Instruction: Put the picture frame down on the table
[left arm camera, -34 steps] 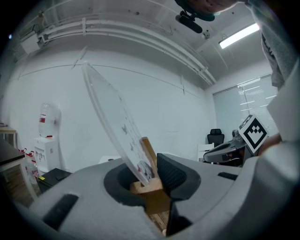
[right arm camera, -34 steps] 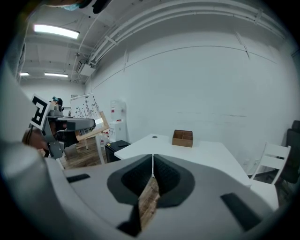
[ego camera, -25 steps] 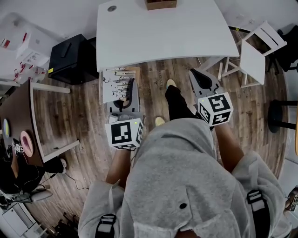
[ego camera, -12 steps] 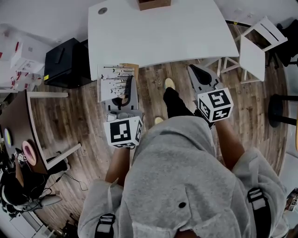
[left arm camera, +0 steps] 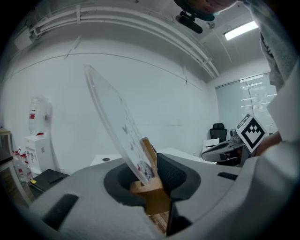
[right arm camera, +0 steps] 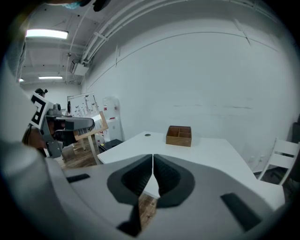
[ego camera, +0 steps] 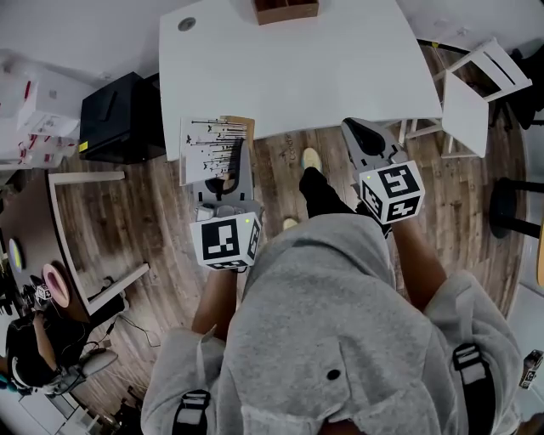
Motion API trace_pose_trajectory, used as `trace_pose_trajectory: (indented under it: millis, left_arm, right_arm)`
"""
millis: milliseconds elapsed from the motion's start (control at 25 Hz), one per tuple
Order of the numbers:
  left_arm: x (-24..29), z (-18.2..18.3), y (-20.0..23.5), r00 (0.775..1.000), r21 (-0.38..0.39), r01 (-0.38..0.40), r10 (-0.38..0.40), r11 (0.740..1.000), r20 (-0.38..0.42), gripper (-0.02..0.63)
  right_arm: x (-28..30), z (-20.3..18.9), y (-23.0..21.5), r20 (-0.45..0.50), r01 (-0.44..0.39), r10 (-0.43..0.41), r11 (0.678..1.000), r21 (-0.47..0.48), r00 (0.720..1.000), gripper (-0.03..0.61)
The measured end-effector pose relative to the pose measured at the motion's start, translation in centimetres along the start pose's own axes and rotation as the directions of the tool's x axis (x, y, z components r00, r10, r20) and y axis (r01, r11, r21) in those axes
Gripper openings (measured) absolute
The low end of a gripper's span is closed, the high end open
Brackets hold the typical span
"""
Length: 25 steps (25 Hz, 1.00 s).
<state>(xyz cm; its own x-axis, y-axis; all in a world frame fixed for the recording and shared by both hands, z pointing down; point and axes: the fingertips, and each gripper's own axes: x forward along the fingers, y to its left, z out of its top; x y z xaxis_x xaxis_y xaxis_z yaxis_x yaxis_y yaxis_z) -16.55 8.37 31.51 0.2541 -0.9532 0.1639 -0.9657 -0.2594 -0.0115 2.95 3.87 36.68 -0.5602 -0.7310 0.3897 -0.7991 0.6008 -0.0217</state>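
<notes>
The picture frame (ego camera: 210, 144), a wooden frame with a clear pane and a black-on-white print, hangs over the wooden floor just short of the white table's (ego camera: 297, 59) near edge. My left gripper (ego camera: 231, 180) is shut on its lower wooden edge. In the left gripper view the frame (left arm camera: 123, 136) stands tilted up between the jaws, which pinch its wooden base. My right gripper (ego camera: 361, 140) is held at the table's near edge, shut with nothing in it. In the right gripper view the jaws meet (right arm camera: 153, 176) and the table (right arm camera: 206, 152) lies ahead.
A wooden divided box (ego camera: 286, 9) sits at the table's far edge, also seen as the box (right arm camera: 179, 136) in the right gripper view. A white chair (ego camera: 472, 89) stands right of the table. A black case (ego camera: 115, 106) and a brown side table (ego camera: 38, 246) are at the left.
The table has come a little nearer in the head view. Both grippers keep the same pose, the left still holding the frame.
</notes>
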Motion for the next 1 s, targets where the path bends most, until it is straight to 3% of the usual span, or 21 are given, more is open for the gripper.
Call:
trace_pose_trajectory:
  millis: [320,1000]
  left_arm:
    - [4.7,0.5,2.0,0.999,-0.014,-0.025,0.025,1.0,-0.028,0.094]
    - [13.2,2.0,1.8,0.998,-0.013,-0.03,0.029,0.999,-0.061,0.094]
  right_arm:
    - [4.3,1.4,-2.8,-0.022,-0.018,0.019,1.0,0.013,1.0,0.028]
    - [9.8,3.5,-9.1,-0.031,-0.052,0.053,0.998,0.039,0.998,0.028]
